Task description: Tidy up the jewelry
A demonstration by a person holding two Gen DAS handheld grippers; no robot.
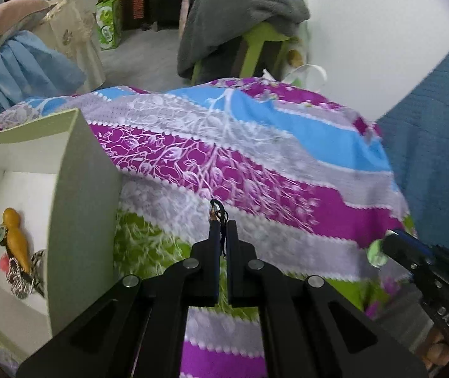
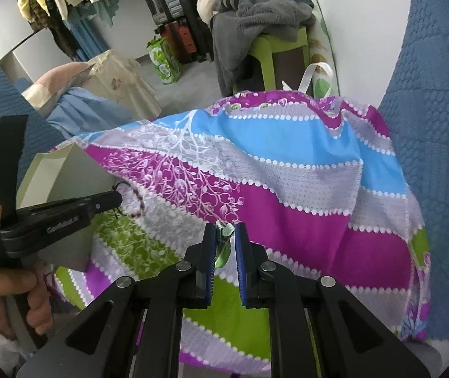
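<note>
My left gripper (image 1: 223, 225) is shut on a dark cord bracelet (image 1: 219, 212) and holds it above the patterned cloth, just right of the open pale box (image 1: 66, 208). In the right wrist view the left gripper (image 2: 115, 197) has the beaded bracelet (image 2: 137, 203) hanging from its tip beside the box (image 2: 63, 173). My right gripper (image 2: 225, 230) is shut on a pale green jade piece (image 2: 222, 245). In the left wrist view it (image 1: 385, 245) shows at the right with the green piece (image 1: 377, 253). Inside the box lie an orange gourd pendant (image 1: 16, 236) and a beaded chain (image 1: 19, 278).
A purple, blue, grey and green patterned cloth (image 1: 256, 170) covers the work surface. Blue quilted fabric (image 2: 438, 126) rises at the right. A green chair draped in grey clothing (image 1: 249, 25) stands behind. A blue garment (image 1: 32, 63) lies at the back left.
</note>
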